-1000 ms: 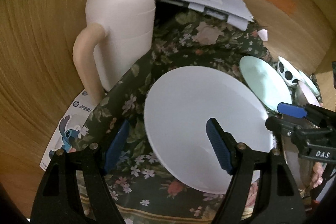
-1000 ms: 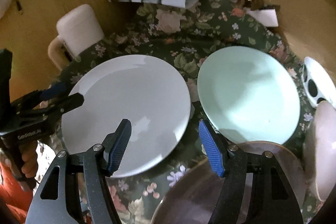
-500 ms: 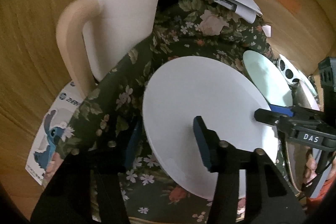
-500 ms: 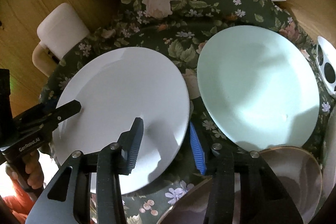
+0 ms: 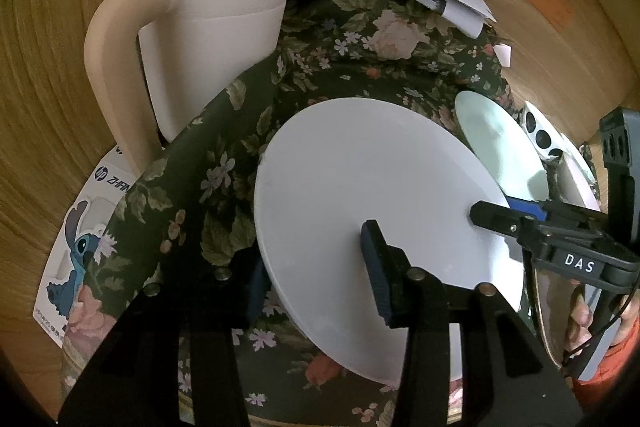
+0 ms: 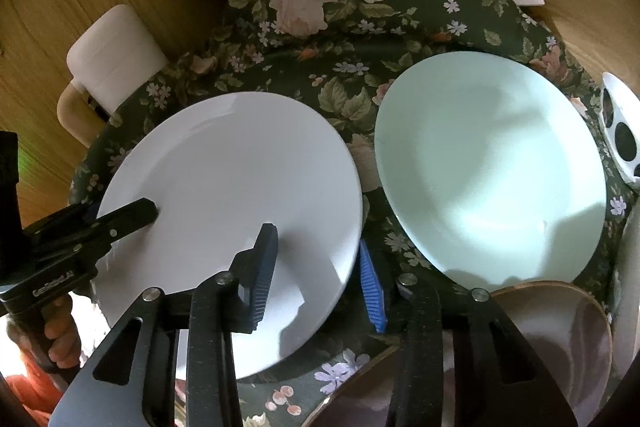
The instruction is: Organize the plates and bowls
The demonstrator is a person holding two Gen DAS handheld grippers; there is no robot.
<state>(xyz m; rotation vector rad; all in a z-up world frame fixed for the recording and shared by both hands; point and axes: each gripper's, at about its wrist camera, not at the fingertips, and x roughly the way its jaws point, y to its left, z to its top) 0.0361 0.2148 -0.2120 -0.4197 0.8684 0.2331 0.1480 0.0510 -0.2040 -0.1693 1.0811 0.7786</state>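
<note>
Both sets of fingers just closing over opposite rims of the white plate [image 6: 240, 187] on the flowered cloth [image 6: 360, 27]; pinching it, by the look; left gripper [image 5: 316, 283], right gripper [image 6: 316, 267]. Risk if lifted unevenly: tilting, slipping out, knocking the green plate [image 6: 492, 167] just beside.

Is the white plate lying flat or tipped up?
Tipped up. The white plate has its right edge lifted off the flowery cloth, with tongs on opposite edges.

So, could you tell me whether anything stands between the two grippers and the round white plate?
Nothing visible does: the left gripper and right gripper each straddle opposite rims of the round white plate.
</note>
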